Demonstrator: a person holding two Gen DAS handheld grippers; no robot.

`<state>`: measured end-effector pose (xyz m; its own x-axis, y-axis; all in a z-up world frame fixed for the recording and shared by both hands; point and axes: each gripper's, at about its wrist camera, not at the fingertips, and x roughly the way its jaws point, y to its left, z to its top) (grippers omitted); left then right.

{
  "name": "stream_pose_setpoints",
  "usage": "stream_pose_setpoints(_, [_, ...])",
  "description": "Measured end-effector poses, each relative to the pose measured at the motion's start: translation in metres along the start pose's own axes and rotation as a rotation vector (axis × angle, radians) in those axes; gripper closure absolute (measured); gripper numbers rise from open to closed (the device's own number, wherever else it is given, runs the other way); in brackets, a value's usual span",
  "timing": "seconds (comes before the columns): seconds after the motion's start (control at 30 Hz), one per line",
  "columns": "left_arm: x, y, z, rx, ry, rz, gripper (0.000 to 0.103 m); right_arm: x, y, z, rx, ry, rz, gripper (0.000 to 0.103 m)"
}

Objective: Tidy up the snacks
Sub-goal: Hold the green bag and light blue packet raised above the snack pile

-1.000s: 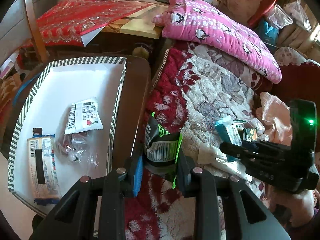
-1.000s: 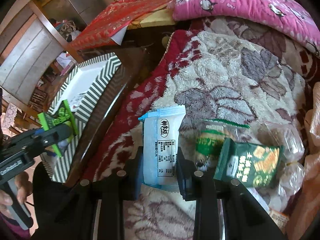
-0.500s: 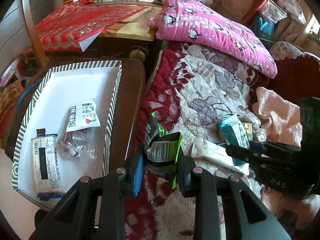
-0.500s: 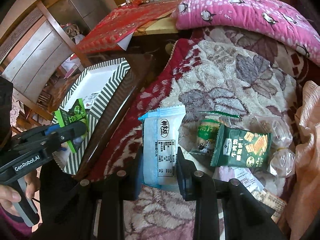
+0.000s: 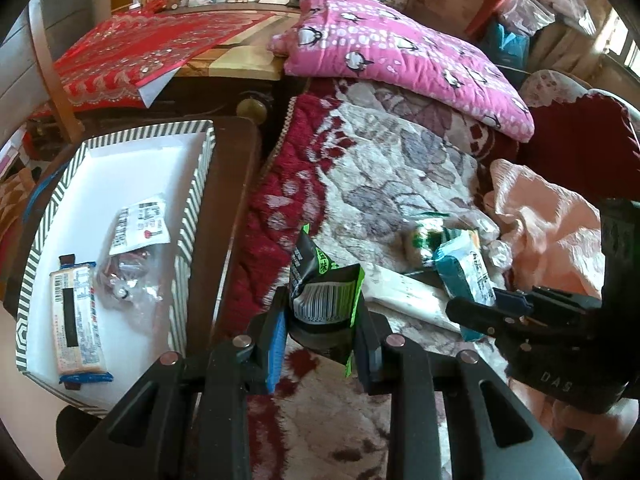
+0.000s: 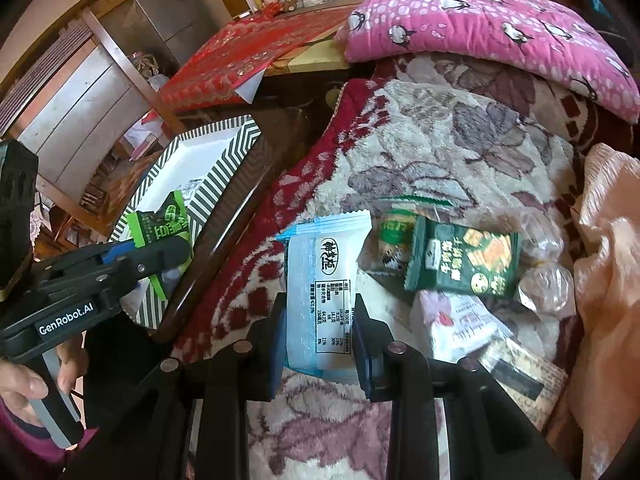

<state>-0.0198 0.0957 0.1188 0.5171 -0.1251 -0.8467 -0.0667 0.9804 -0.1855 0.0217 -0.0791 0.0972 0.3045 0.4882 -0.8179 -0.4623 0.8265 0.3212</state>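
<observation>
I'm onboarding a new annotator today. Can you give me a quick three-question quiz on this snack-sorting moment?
1. True or false: the left gripper holds a black-and-green snack packet.
2. What is in the right gripper? A) a banana B) a pale blue-and-white packet C) nothing
3. Fill in: three snacks already lie in the striped ____ beside the blanket.

Key:
1. True; its jaws are shut on the packet.
2. B, the pale blue-and-white packet.
3. tray; it holds a long biscuit pack, a clear wrapped item and a white sachet. The floral blanket lies to its right.
</observation>
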Motion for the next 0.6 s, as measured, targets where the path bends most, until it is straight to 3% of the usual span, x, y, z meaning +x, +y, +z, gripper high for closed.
stream_pose_setpoints(0.6, [0.013,-0.054,-0.01,0.079,0.026,-0.021,0.075,-0.027,-0.025,-0.023,0.052,-0.032,-0.041,0.072])
